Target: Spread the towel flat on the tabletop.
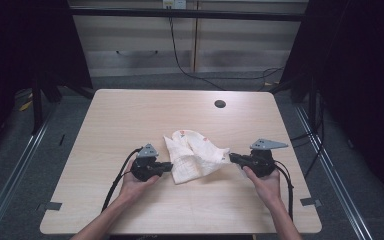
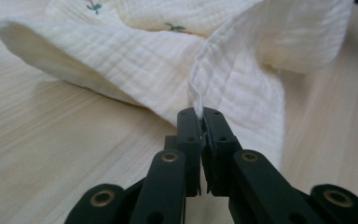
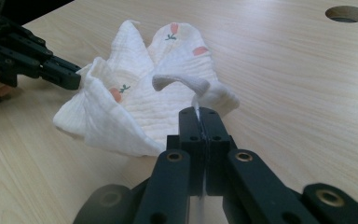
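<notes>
A crumpled cream cloth (image 1: 195,154) with small red flower prints lies on the wooden table (image 1: 130,115), near its front middle. My left gripper (image 1: 169,166) is at the cloth's left edge, and in the left gripper view its jaws (image 2: 200,113) pinch a hem of the cloth (image 2: 168,70). My right gripper (image 1: 231,157) is at the cloth's right corner. In the right gripper view its jaws (image 3: 199,113) are shut on an edge of the cloth (image 3: 135,98), and the left gripper (image 3: 72,77) shows at the far side of the cloth.
A round cable hole (image 1: 220,104) sits in the table toward the back right. Cabinets (image 1: 190,40) and cables (image 1: 180,60) stand beyond the far edge. Metal frame rails (image 1: 330,165) run along both sides on the floor.
</notes>
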### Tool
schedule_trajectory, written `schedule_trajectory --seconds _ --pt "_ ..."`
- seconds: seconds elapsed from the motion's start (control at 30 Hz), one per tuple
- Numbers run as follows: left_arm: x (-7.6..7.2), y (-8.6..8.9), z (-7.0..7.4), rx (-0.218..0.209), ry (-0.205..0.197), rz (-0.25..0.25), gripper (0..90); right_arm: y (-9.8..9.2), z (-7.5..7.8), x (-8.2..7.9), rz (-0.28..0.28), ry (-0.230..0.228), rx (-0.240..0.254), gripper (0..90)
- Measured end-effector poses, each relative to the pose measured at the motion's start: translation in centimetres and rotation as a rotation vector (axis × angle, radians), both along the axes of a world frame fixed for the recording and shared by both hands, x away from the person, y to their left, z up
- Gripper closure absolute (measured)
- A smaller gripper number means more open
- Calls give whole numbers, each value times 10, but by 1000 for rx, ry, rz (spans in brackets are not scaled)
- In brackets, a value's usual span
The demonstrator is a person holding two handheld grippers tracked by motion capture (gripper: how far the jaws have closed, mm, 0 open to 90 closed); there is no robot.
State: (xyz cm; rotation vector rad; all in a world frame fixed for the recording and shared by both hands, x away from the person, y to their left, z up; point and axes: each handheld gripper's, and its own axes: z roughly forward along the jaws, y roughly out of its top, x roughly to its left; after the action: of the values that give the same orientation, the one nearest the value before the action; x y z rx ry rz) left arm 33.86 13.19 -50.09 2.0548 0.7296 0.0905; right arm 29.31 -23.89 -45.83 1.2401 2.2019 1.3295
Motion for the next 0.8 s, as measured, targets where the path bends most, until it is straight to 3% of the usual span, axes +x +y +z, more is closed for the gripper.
schedule_trajectory --seconds 0.23,0.63,0.8 --pt "0 8 7 -38 9 -11 881 0 1 -1 -5 -3 6 891" --pt "-4 29 29 -126 -39 15 883 -6 8 -2 -38 -33 22 891" --pt "-5 32 33 -133 -53 17 884 -7 12 -3 -51 -46 31 891"
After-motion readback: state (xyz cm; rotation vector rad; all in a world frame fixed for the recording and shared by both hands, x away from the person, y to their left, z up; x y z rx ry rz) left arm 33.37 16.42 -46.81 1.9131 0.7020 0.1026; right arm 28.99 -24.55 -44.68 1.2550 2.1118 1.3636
